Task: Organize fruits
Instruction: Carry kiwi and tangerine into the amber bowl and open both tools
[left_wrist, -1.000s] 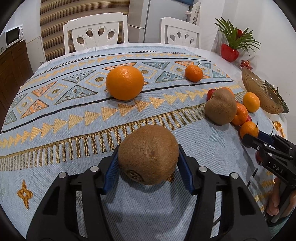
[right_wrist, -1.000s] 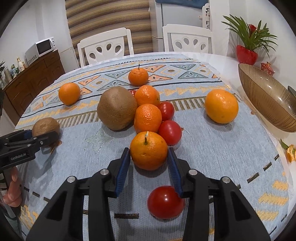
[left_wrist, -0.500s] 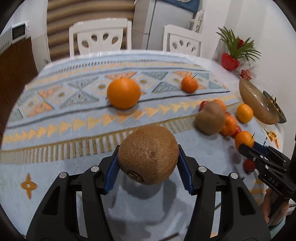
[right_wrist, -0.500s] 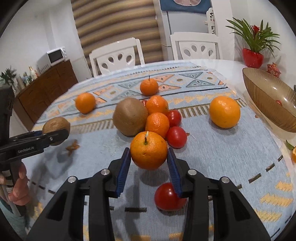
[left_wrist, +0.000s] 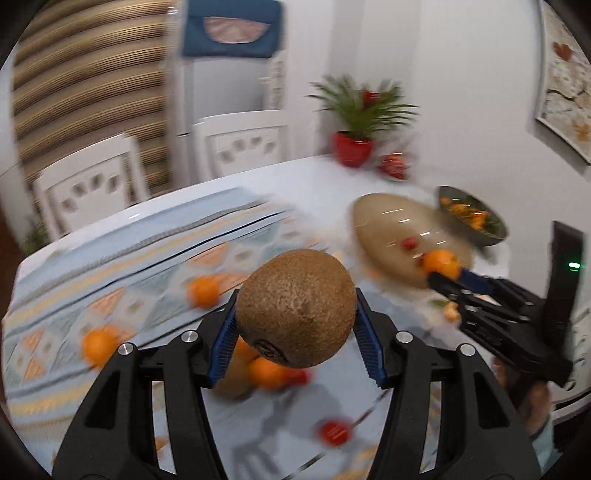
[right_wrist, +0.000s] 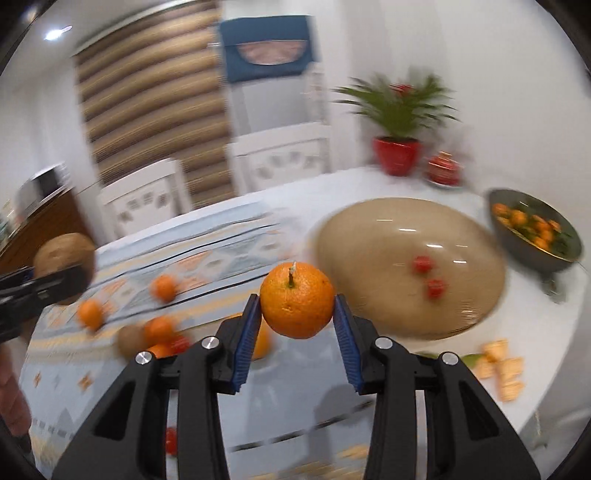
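Fingers of the left gripper (left_wrist: 295, 321) clench a brown fuzzy kiwi (left_wrist: 295, 308), the right gripper (right_wrist: 295, 314) grasps an orange stemmed mandarin (right_wrist: 297, 300), both above the counter (right_wrist: 535, 332), where a wide amber glass bowl (right_wrist: 369, 266) holds two small red tomatoes (right_wrist: 428, 277).

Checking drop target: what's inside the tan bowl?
Tan bowl holds two small red fruits, blurred. The held orange and right gripper cover its near-left edge; anything there is hidden.

Two kiwis (right_wrist: 130, 336), two bowls (right_wrist: 406, 273), two white chairs (right_wrist: 144, 203).
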